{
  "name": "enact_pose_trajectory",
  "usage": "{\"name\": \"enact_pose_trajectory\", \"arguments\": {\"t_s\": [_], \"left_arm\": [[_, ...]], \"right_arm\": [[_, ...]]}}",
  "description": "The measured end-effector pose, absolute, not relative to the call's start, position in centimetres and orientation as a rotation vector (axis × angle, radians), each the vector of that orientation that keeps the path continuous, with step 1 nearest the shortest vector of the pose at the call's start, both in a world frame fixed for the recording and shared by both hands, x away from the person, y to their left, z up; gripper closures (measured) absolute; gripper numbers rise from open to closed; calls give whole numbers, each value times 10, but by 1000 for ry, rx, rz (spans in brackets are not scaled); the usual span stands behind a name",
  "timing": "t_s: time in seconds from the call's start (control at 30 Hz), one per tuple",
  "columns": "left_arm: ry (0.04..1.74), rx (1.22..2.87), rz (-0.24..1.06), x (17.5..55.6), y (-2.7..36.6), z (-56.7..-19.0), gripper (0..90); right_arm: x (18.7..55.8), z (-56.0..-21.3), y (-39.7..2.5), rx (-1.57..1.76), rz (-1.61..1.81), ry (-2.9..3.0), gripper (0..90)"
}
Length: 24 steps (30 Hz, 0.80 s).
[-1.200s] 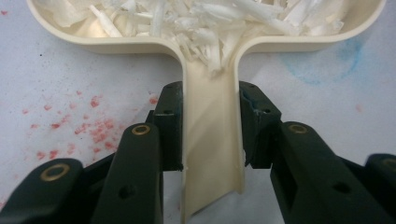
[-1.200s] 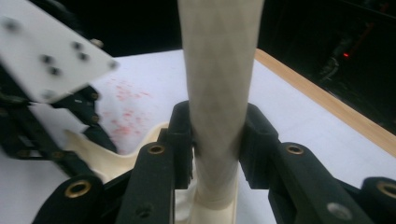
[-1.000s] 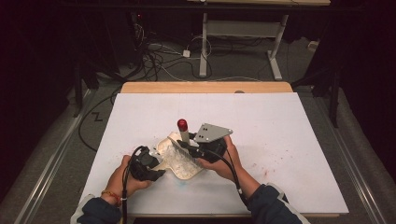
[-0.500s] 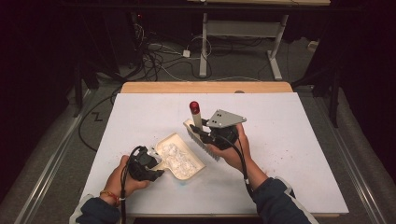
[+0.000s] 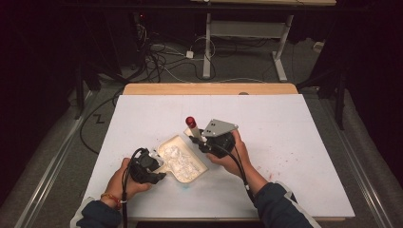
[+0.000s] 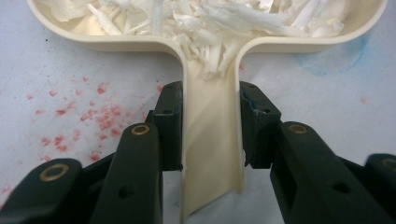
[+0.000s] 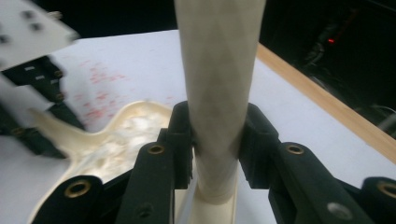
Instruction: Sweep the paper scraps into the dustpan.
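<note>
A cream scoop-shaped pan [image 5: 167, 144] lies on the white table, holding white shredded scraps [image 5: 180, 159]. My left gripper [image 5: 154, 165] is shut on the pan's handle [image 6: 212, 135], with one pad on each side; the pan's rim [image 6: 116, 43] and the scraps [image 6: 201, 18] lie just ahead. My right gripper [image 5: 199, 141] is shut on a cream stick [image 5: 195, 131] with a red tip [image 5: 190, 121]. It holds the stick nearly upright at the pan's far right corner. In the right gripper view the stick [image 7: 219, 70] rises between the jaws, with the pan [image 7: 126, 135] and the left gripper [image 7: 44, 79] beyond.
The table [image 5: 294, 142] is covered in white paper with faint red specks [image 6: 100, 88] and a blue smudge [image 6: 327, 60]. A wooden edge [image 5: 209, 89] runs along its far side. Cables and a desk frame [image 5: 209, 42] stand on the floor behind.
The right gripper lifted the stick off the pan toward the far right, then drew back a little. The pan has settled flatter on the table. The left gripper kept its hold.
</note>
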<state>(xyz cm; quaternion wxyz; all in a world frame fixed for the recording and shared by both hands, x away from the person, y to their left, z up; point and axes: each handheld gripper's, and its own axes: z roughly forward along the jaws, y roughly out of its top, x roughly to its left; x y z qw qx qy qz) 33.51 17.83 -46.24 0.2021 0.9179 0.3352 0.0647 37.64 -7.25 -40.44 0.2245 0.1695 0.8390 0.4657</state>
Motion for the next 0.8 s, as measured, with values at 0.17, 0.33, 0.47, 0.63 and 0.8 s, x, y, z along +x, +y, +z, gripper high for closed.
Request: {"name": "enact_pose_trajectory", "arguments": {"t_s": [0.17,0.33,0.47,0.63,0.8], "left_arm": [[936,2564,183,335,180,-462,625],[934,2566,180,335,182,-462,625],[937,2567,182,335,181,-462,625],[938,2567,181,335,181,-462,625],[935,2568,179,335,182,-462,625]], "right_arm": [[362,-395,-70,391,1349,2354,702],[351,-377,-78,362,1403,2325,701],[350,-370,-86,377,1394,2287,700],[359,-371,-94,433,1374,2257,699],[374,-380,-96,488,1279,2225,700]]}}
